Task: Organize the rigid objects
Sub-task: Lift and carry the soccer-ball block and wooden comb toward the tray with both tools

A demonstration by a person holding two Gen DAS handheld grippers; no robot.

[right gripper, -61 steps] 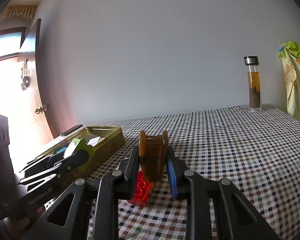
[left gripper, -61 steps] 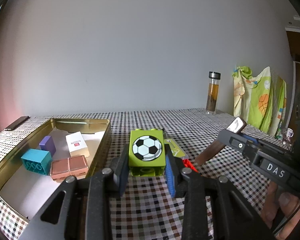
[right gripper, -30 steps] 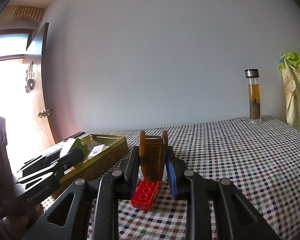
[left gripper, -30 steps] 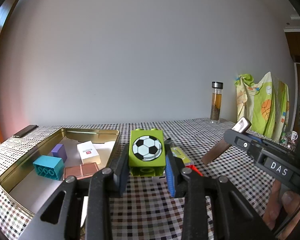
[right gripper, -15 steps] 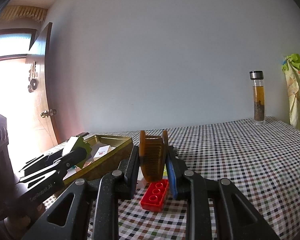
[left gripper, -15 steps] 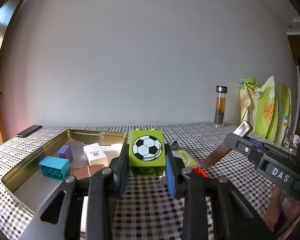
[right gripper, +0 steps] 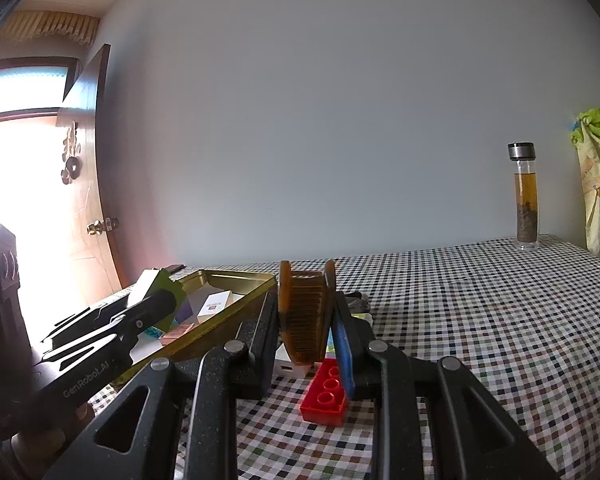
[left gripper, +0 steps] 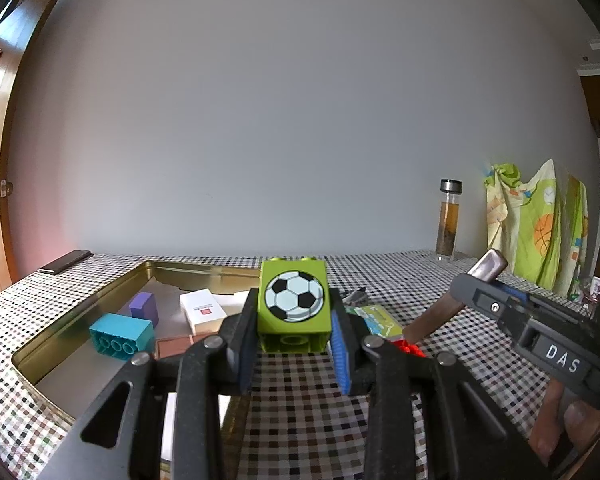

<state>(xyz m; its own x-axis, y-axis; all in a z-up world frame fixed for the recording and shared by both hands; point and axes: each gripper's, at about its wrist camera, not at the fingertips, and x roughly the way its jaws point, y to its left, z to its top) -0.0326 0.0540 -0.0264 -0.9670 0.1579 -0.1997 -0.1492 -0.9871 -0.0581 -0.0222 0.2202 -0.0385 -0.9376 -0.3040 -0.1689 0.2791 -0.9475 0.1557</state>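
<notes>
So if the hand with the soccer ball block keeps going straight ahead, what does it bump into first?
Probably nothing on the table. The left gripper, shut on the soccer ball block, points over the checkered tablecloth, just right of the gold tin. The plain wall looks first in line, though depth is hard to judge.

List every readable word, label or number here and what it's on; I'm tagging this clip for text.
"DAS": white letters on the right claw's black body, left wrist view.
"GenRobot.AI": grey letters on the left claw's black body, right wrist view.
White box in the tin: red mark and small print, too small to read.
Card on the table: print unreadable.
</notes>
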